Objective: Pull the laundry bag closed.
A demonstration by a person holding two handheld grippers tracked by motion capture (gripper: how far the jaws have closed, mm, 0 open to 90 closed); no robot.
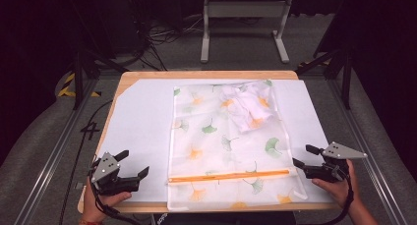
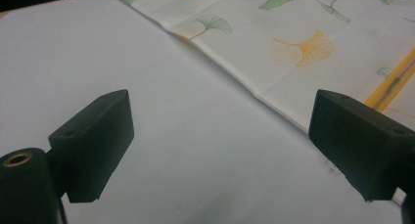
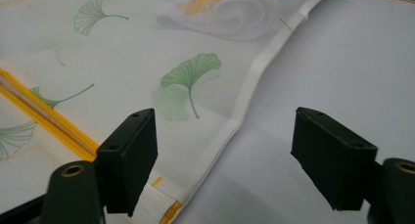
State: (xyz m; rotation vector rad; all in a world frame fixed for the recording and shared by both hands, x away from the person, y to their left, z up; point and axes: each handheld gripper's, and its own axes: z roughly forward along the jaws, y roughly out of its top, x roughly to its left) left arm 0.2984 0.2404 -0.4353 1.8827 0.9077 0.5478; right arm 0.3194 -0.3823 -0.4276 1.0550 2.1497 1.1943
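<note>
Mesh laundry bag (image 1: 226,146) flat on white sheet (image 1: 140,131), bare sheet on both sides of bag, left gripper (image 1: 134,165) well left of bag, jaws apart, right gripper (image 1: 302,156) at bag's right edge, jaws apart, holding nothing, orange zipper (image 1: 228,176) near bag's front edge

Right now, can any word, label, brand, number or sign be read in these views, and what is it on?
None: no letters or numbers can be read.
The laundry bag carries only printed ginkgo leaves in green and orange, no writing.
The white sheet under it is blank.
The yellow and black striped marking on the floor is a pattern, not text.
</note>
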